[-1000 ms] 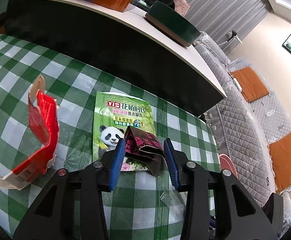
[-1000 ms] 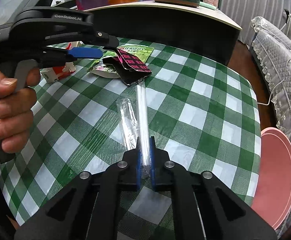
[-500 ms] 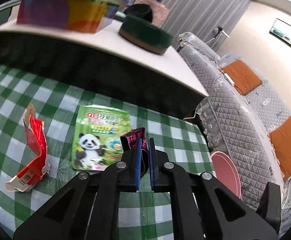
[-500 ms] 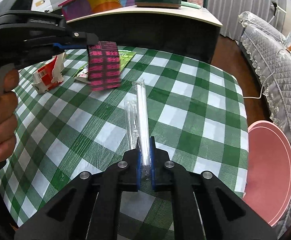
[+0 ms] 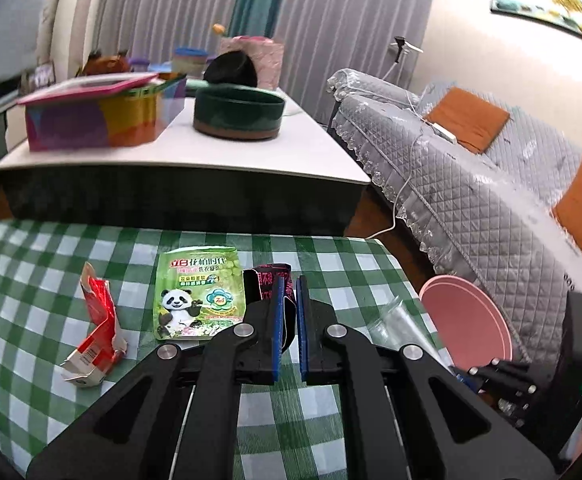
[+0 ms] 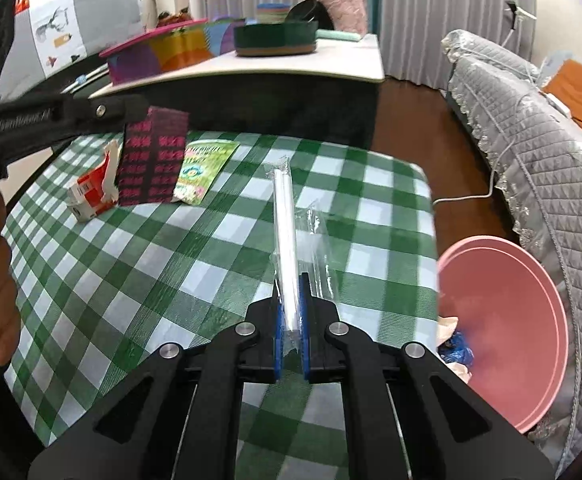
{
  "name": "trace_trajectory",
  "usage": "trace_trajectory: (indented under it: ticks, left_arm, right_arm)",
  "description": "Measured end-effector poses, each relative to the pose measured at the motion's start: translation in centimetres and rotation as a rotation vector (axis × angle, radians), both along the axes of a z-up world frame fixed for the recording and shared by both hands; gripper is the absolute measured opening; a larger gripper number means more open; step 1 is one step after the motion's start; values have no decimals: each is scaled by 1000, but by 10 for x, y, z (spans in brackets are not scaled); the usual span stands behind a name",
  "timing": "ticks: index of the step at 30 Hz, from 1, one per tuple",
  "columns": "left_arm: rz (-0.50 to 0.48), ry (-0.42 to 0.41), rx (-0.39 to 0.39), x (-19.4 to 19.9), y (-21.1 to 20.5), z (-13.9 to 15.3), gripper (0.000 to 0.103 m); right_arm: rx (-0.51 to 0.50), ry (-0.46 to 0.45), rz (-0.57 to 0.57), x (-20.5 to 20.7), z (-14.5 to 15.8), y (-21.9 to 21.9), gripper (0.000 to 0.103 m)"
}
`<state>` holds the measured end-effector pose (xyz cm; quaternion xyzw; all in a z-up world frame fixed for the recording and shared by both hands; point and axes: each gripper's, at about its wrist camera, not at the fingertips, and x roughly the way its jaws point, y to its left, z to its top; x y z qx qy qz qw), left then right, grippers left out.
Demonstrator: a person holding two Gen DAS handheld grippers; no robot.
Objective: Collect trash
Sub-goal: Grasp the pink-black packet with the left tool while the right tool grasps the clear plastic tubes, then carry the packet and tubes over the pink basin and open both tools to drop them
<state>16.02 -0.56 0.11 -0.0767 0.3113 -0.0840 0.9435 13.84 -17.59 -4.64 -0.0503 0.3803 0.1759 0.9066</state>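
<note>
We see the left hand-held gripper (image 5: 289, 294) clenched on a black wrapper (image 6: 153, 156) printed with rows of pink characters, held above the checked worktop (image 6: 195, 264). The right hand-held gripper (image 6: 289, 300) grasps a white straw (image 6: 285, 224) in clear film.

Black grippers (image 5: 289, 300) – blue pads, silver screws

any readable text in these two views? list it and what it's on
"立白": brand on the green panda pouch; its smaller lines are too small to read.
"7in1": badge on that pouch.
Pink characters on the black wrapper: blurred.
Raised lettering on the left gripper: blurred.
Red carton: print too small.
</note>
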Motion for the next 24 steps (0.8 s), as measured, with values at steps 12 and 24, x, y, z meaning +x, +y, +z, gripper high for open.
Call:
trace_trajectory:
  ticks: [12, 24]
  left_arm:
    - [-30, -20, 40, -17, -24, 3, 6]
    - [-54, -39, 87, -26, -49, -4, 6]
  right_arm:
    - [31, -47, -95, -15, 17, -42, 7]
    - [59, -74, -174, -16, 28, -76, 7]
